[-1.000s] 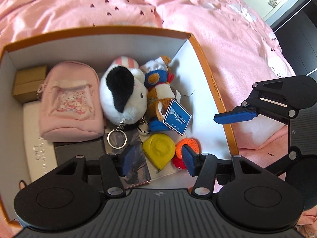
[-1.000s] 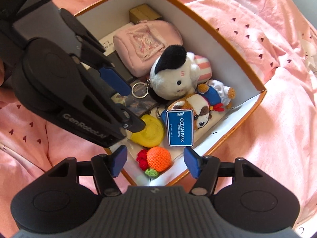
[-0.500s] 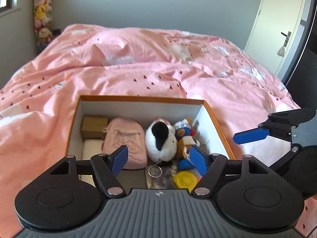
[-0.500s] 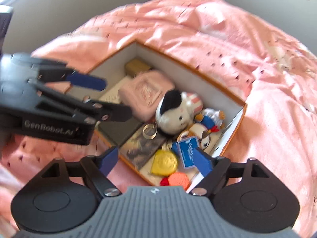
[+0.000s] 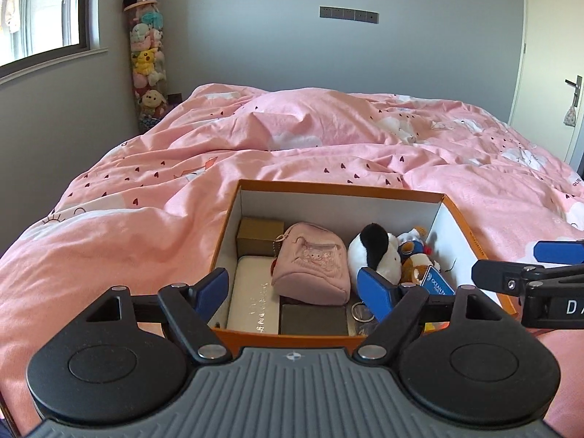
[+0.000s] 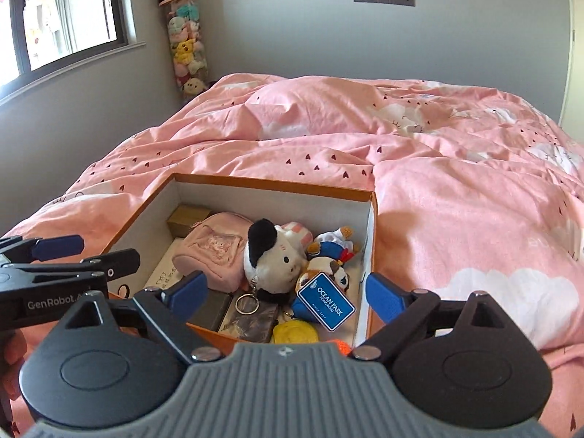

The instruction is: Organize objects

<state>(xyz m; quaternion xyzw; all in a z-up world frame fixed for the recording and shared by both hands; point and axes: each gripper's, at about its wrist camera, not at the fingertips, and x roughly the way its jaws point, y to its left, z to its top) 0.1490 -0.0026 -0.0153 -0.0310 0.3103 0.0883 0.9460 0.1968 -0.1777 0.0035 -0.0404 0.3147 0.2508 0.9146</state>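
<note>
An orange box (image 5: 339,188) with white walls lies on the bed. Inside it are a pink pouch (image 5: 310,266), a black-and-white plush (image 5: 372,248), a small brown box (image 5: 259,235), a white flat case (image 5: 252,303) and a dark box (image 5: 314,319). A brown plush with a blue Ocean Park tag (image 6: 326,304), a keyring (image 6: 247,303) and a yellow disc (image 6: 294,332) lie toward the box's right end. My left gripper (image 5: 292,286) and right gripper (image 6: 286,290) hover before the box's near edge. The jaws of both are opening, with nothing held between them.
A rumpled pink duvet (image 5: 328,138) covers the bed around the box. A tall clear tube of plush toys (image 5: 148,73) stands in the far left corner by a window (image 5: 40,11). A white door (image 5: 547,54) is at the right.
Both grippers drew back from over the box and tipped upward, so the bed and room came into view. Both pairs of jaws spread wider.
</note>
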